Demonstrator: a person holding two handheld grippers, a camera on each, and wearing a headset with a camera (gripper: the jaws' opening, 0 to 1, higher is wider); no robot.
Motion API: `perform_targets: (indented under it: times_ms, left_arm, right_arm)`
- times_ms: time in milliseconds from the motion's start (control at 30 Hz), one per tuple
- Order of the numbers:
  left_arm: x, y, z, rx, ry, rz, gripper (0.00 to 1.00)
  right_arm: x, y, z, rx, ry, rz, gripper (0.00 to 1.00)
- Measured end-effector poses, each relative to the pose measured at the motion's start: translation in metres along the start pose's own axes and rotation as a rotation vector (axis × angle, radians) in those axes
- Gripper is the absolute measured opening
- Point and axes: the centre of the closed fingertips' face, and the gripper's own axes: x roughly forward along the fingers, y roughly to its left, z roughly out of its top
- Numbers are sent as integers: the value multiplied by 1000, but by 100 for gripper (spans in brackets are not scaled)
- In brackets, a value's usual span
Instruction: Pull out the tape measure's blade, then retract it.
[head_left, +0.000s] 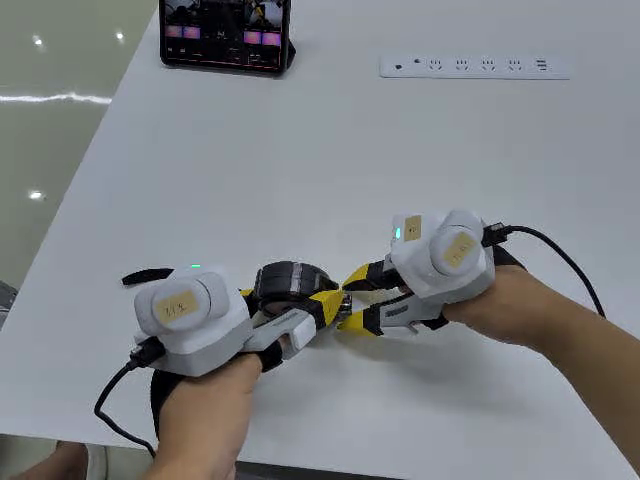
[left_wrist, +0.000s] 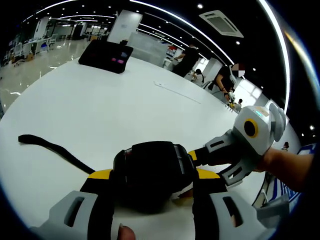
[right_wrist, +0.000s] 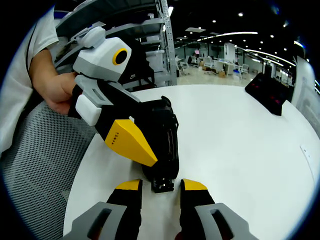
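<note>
A black tape measure (head_left: 290, 280) lies low on the white table (head_left: 300, 170), its blade wound in. My left gripper (head_left: 292, 302) is shut on its body, with the yellow-tipped jaws pressed on both sides of the tape measure (left_wrist: 150, 165). The black wrist strap (left_wrist: 55, 150) trails off to the left on the table. My right gripper (head_left: 348, 298) faces it from the right and stands open. In the right gripper view the small end hook (right_wrist: 162, 186) of the tape measure (right_wrist: 160, 135) sits between my right gripper's (right_wrist: 161, 187) jaws, with a narrow gap on each side.
A dark tablet (head_left: 225, 35) stands on a stand at the table's far edge, and a white power strip (head_left: 475, 67) lies to its right. The table's left edge runs diagonally past my left hand. People stand far off in the left gripper view.
</note>
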Motion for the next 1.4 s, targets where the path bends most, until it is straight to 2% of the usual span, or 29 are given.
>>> perform_targets:
  times_ms: [233,333,800,900,967,1000,1300,1400]
  left_arm:
    - [-1,-1,1,34,5,0,58]
    - [-2,-1,5,54,-14,-1,58]
    - [-5,2,6,140,3,-11,60]
    - [-9,0,3,185,17,-22,61]
    - [-11,1,3,267,26,-24,63]
    - [-12,2,2,281,32,-21,63]
    - [-17,6,5,320,41,-38,63]
    - [-20,5,8,360,40,-52,64]
  right_arm:
    - [-2,1,4,7,-11,-7,30]
    - [-3,0,4,30,-18,-11,35]
    - [-10,-3,2,40,-23,-33,40]
    - [-15,-3,2,56,-34,-48,44]
    - [-17,-2,1,58,-35,-55,46]
    - [-17,-3,0,66,-34,-58,46]
    - [-22,-2,1,72,-41,-73,48]
    - [-27,-1,1,71,-44,-86,50]
